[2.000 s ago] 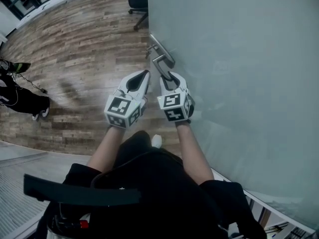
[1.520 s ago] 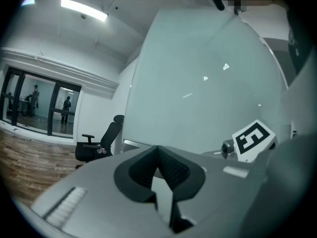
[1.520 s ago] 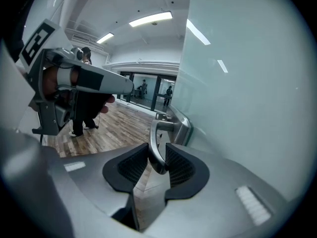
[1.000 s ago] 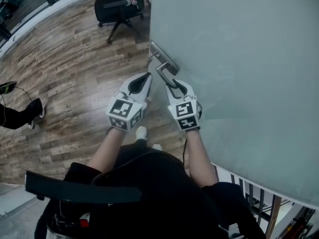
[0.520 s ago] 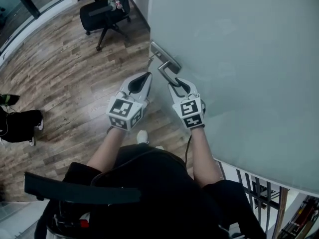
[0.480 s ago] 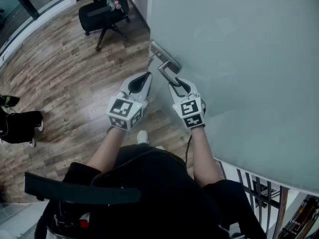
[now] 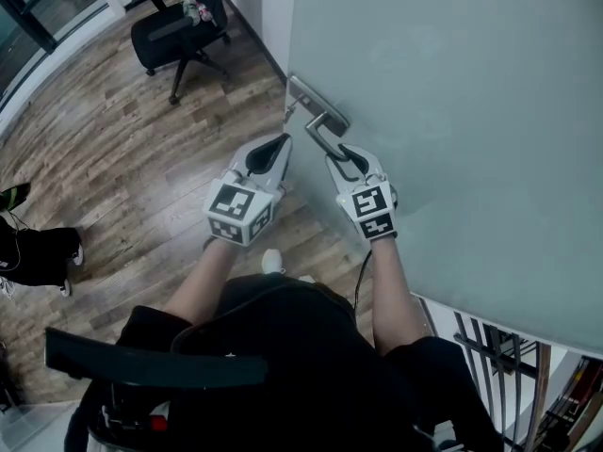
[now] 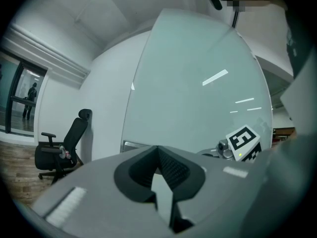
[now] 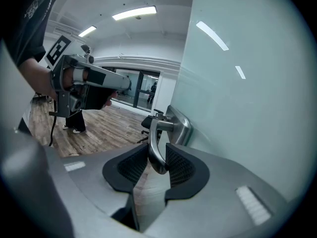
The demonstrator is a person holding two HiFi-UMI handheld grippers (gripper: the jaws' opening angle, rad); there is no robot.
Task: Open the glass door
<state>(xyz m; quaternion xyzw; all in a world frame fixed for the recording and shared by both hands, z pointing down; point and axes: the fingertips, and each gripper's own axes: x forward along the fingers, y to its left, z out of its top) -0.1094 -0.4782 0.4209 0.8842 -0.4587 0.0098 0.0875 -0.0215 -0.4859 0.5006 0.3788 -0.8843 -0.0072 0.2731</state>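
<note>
The glass door (image 7: 452, 139) fills the right side. Its lever handle (image 7: 325, 137) sits by the door's left edge, with its long axis pointing back toward the person. The right gripper (image 7: 350, 161) is clenched on the lever's free end. The left gripper (image 7: 273, 149) hangs just beside it on the side away from the glass, jaws together and empty.

Head view steeply down, all share glass door (image 7: 452, 111)

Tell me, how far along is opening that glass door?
Done: the right gripper is clamped on the handle. In hand: the door looks partly swung, its edge standing away from the white wall, though I can't tell how far. Left: swinging it fully open and letting go. The left gripper hangs beside, shut and empty.
</note>
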